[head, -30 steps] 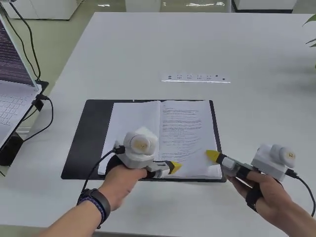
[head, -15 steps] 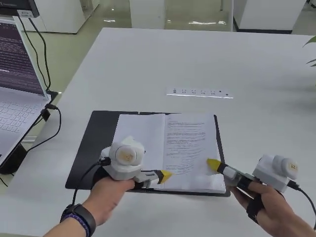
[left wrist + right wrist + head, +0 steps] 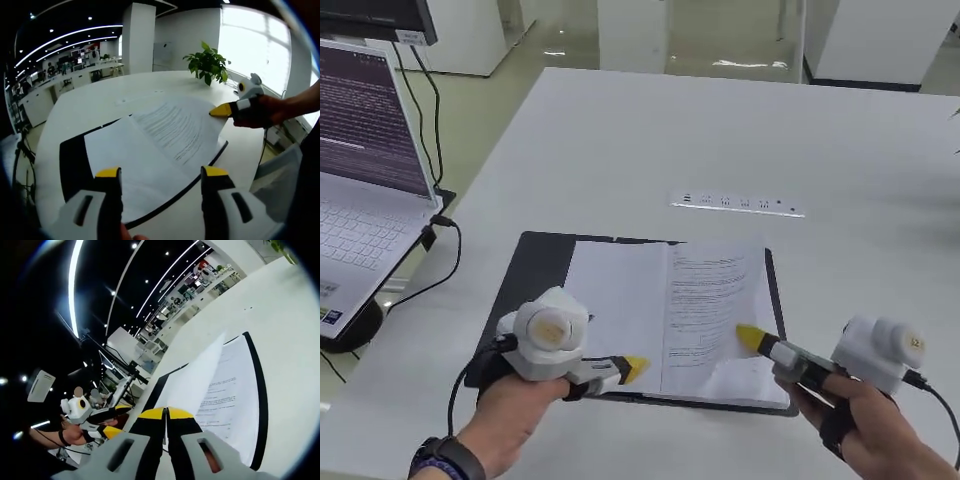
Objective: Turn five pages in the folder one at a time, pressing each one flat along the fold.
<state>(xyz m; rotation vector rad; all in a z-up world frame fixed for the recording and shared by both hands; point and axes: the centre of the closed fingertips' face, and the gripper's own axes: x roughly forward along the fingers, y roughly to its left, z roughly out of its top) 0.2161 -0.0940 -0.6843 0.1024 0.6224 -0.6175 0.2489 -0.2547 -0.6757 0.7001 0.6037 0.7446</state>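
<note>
Two tools at work over the folder (image 3: pixel 535 275), open on the white counter (image 3: pixel 720 120) toward its near edge, with a laptop (image 3: pixel 360 180) off to the left and a power strip (image 3: pixel 737 204) just beyond on the far side. Pinching the right-hand page (image 3: pixel 720 300) by its near right edge with the right tool (image 3: pixel 748 338), jaws clenched on the paper, evidently so as to lift one sheet alone; bowed up off the stack in the left gripper view. Holding the left tool (image 3: pixel 630 368) released, jaws spread, low over the near edge of the left-hand leaf (image 3: pixel 615 300) and close to the fold. Placed there, probably, to receive the sheet and press it flat along the crease. Next, most likely: carrying the sheet leftward over the fold without buckling it or dragging a second one along. Impossible to tell how many of the five turned so far.
</note>
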